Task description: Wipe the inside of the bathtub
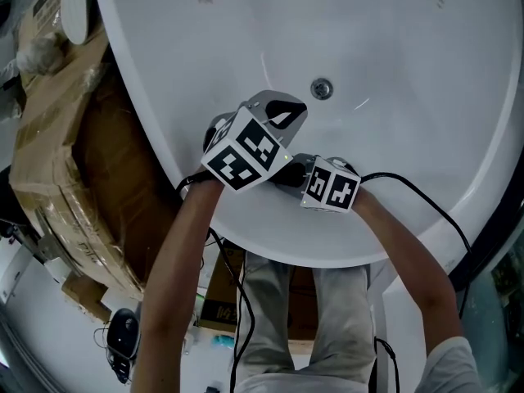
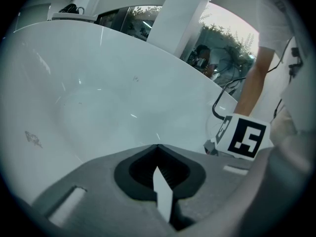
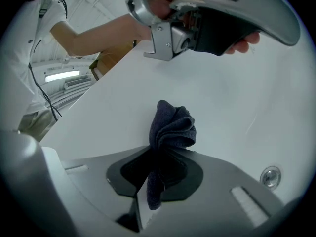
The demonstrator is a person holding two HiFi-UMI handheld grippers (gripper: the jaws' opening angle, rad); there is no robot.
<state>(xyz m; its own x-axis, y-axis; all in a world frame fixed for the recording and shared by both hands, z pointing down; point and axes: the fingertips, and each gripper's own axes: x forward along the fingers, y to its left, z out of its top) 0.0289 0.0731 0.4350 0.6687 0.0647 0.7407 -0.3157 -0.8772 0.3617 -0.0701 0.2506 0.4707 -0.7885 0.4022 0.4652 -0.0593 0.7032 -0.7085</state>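
Note:
The white bathtub (image 1: 393,47) fills the head view, with its round metal drain (image 1: 321,88) just beyond my hands. A dark blue cloth (image 3: 170,130) is bunched up and pinched in my right gripper (image 3: 160,154), and it stands against the tub's near wall. The right gripper (image 1: 327,182) hangs low inside the near end of the tub. My left gripper (image 1: 282,115) is just above and left of it, jaws shut with nothing between them (image 2: 158,154). In the right gripper view the left gripper (image 3: 212,19) shows overhead and the drain (image 3: 270,176) at the lower right.
Taped cardboard boxes (image 1: 57,162) are stacked against the tub's left side. Black cables (image 1: 426,199) trail from the grippers over the tub's rim (image 1: 311,256). A faint smudge (image 2: 33,139) marks the tub wall in the left gripper view. Beyond the tub's far rim stands a white pillar (image 2: 180,14).

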